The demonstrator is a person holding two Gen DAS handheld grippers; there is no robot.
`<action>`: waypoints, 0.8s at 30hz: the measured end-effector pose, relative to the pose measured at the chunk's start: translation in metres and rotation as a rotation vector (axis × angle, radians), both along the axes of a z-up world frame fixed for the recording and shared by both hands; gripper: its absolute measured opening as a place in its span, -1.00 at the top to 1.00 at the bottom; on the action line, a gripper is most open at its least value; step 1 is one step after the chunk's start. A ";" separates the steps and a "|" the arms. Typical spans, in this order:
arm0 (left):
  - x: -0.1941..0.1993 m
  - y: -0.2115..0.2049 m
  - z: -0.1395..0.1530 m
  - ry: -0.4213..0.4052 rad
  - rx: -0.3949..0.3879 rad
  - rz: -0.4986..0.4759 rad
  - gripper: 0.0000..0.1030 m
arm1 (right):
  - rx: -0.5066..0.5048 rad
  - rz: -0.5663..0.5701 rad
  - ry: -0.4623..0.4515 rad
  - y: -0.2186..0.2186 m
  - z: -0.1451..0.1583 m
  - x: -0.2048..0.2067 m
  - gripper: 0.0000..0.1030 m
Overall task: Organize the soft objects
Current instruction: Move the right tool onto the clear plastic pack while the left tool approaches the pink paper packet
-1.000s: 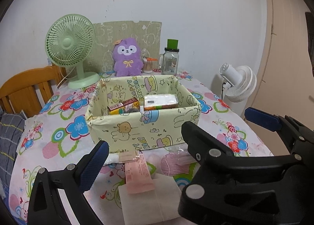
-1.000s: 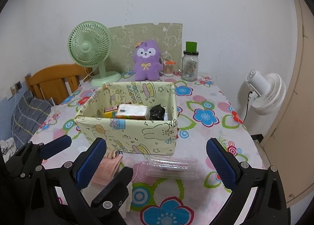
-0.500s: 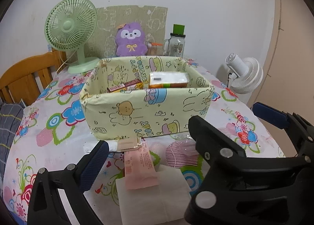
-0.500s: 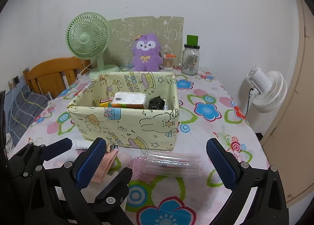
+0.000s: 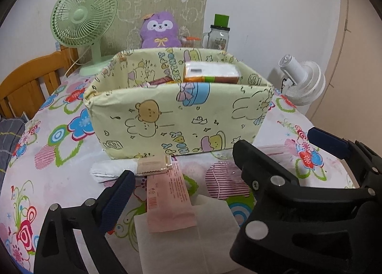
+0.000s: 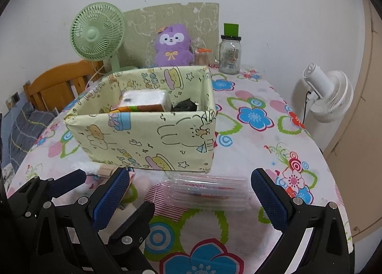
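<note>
**Both grippers low over soft items in front of the box**

The left gripper (image 5: 181, 171) stands wide, its jaws just closing a little, nothing pressed between them; a pink packet (image 5: 168, 198) and white tissue (image 5: 191, 243) lie beneath. The right gripper (image 6: 191, 188) gapes wide over a clear plastic pack (image 6: 205, 192). All rest on the floral tablecloth (image 6: 262, 150), just before the yellow cartoon-print box (image 6: 148, 140).

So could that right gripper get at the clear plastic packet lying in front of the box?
Probably yes: the right gripper is open, the clear packet lies flat between its fingers, and nothing covers it.
</note>
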State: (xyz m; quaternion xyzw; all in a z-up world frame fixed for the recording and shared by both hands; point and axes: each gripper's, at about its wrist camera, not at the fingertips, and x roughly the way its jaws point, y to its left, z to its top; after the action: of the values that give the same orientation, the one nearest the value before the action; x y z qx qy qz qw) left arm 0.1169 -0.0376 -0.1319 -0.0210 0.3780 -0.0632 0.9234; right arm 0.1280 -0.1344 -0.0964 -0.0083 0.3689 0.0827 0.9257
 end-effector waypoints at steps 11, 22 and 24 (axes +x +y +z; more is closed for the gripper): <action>0.017 0.007 -0.019 0.077 0.011 0.042 -0.58 | -0.005 -0.024 0.065 -0.003 -0.020 0.014 -1.00; 0.026 0.000 -0.030 0.121 0.031 0.048 -0.36 | -0.008 -0.056 0.119 -0.014 -0.037 0.028 -1.00; 0.028 -0.001 -0.030 0.121 0.040 0.049 -0.30 | -0.008 -0.060 0.124 -0.014 -0.039 0.030 -1.00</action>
State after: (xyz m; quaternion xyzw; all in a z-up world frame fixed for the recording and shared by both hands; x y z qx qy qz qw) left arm 0.1449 -0.0381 -0.1614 -0.0158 0.4335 -0.0315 0.9004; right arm 0.1576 -0.1485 -0.1351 0.0041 0.4260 0.0536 0.9031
